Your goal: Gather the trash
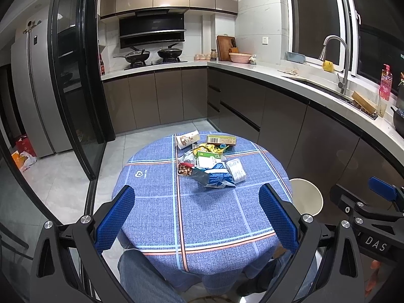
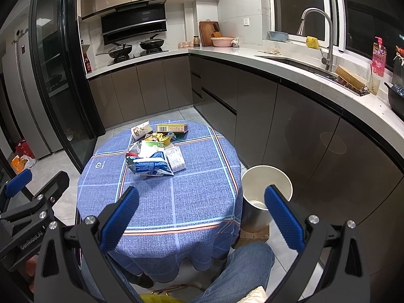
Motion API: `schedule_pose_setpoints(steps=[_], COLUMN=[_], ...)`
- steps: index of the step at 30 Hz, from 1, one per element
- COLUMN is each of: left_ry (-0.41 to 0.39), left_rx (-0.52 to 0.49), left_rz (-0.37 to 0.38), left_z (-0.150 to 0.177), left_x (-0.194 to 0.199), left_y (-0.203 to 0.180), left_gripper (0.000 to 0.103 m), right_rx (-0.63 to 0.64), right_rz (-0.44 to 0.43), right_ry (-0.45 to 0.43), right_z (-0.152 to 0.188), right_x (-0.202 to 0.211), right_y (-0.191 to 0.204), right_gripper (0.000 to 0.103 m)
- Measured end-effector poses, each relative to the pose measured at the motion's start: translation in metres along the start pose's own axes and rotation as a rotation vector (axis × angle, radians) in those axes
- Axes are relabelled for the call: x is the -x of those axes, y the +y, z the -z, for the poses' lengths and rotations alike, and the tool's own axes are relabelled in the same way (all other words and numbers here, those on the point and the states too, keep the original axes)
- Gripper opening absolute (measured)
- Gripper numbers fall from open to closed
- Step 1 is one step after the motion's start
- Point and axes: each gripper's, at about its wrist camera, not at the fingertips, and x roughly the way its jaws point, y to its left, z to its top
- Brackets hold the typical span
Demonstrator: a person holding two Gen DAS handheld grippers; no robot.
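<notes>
A pile of trash lies on the far half of the round table with a blue checked cloth [image 1: 202, 214]: a blue-and-white snack bag [image 1: 217, 178], a white printed packet [image 1: 236, 168], a green-and-white carton [image 1: 207, 158], a yellow wrapper [image 1: 209, 148], a tipped paper cup [image 1: 187, 139] and a yellow box [image 1: 222, 140]. The same pile shows in the right wrist view, with the blue bag [image 2: 151, 167]. A white trash bin [image 2: 265, 189] stands on the floor right of the table. My left gripper [image 1: 197, 214] is open and empty above the table's near half. My right gripper [image 2: 202, 214] is open and empty over the table's right edge.
Dark kitchen cabinets [image 1: 277, 116] with a white counter, sink and faucet [image 1: 338, 63] run along the right and back. A glass sliding door [image 1: 75, 88] stands left. The person's jeans-clad legs [image 2: 242, 272] are at the table's near edge. The bin sits on a wooden block [image 2: 253, 234].
</notes>
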Motion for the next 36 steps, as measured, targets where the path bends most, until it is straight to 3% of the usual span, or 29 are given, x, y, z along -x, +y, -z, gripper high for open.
schedule_pose_setpoints(steps=[36], left_ry=[0.002], left_rx=[0.0], left_rz=[0.003], left_z=[0.002], left_x=[0.0003], left_y=[0.0033], left_gripper=[0.095], right_rx=[-0.013], right_rz=[-0.002], right_ry=[-0.004], right_z=[0.0017], right_x=[0.0016], right_y=[-0.0042], right_gripper=[0.1])
